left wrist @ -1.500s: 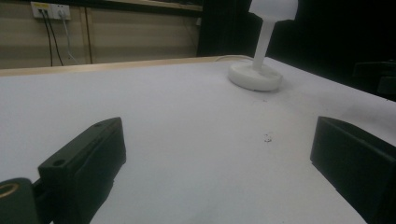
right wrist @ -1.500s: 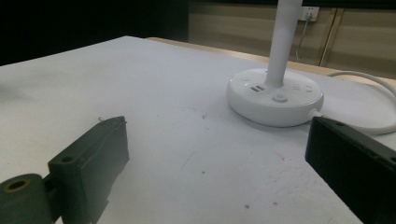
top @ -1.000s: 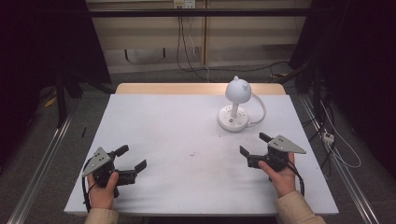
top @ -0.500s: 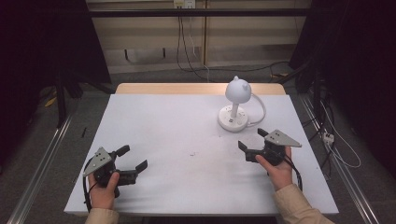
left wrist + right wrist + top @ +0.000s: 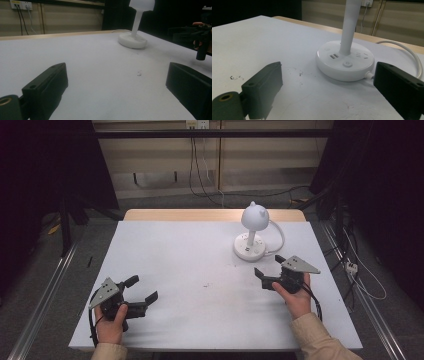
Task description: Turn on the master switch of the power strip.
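Note:
A white desk lamp stands at the back right of the white table; its round base carries a power button, a USB port and sockets, and its cable loops off to the right. My right gripper is open and empty, a short way in front of the lamp base, pointing at it. My left gripper rests near the front left edge, open and empty. In the left gripper view the lamp is far ahead and the right gripper shows at the right.
A wooden strip runs along the table's far edge. Small dark specks mark the middle of the tabletop. Cables hang off the right side, and wall sockets sit behind the table.
My right gripper has moved forward and left, closer to the lamp base. The left gripper has stayed in place.

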Motion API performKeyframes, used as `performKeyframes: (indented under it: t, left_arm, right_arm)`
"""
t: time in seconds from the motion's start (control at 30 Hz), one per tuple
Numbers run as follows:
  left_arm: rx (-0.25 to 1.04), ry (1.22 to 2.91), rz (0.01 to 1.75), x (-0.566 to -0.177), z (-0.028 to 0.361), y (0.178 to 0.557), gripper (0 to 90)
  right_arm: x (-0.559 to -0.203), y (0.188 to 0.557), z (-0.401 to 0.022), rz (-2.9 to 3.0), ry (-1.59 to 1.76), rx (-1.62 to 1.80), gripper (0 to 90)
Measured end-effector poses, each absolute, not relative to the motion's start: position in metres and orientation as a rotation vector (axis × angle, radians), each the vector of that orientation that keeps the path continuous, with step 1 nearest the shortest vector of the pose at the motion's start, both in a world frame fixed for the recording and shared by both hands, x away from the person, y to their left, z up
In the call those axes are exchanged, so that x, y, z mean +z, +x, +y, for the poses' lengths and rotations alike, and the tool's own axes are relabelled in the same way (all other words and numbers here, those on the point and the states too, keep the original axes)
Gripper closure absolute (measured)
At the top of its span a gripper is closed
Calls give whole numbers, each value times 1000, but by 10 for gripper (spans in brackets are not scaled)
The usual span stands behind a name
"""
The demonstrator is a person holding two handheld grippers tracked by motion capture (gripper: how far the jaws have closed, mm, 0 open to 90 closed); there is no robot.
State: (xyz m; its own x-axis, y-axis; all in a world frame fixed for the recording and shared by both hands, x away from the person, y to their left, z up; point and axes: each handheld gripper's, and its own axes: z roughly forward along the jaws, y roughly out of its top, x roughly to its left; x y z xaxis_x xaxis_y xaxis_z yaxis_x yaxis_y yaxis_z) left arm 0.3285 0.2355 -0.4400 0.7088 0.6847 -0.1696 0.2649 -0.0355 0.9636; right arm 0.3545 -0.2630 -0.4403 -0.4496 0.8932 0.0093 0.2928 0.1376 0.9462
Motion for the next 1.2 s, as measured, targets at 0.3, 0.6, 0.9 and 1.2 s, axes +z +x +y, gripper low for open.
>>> performKeyframes:
  t: [0.3,0.6,0.9,1.2]
  left_arm:
    - [401,1610,787,-440,235,329,37]
    - [401,1602,787,-439,236,329,37]
    - [403,1601,785,-439,237,328,38]
    - [406,1599,784,-439,237,329,38]
  right_arm:
    - [-438,361,-262,1836,1137,1306,78]
    - [-435,367,-259,1840,1133,1302,79]
    - [-433,372,-256,1846,1130,1293,78]
    - [-433,375,-254,1854,1122,1286,78]
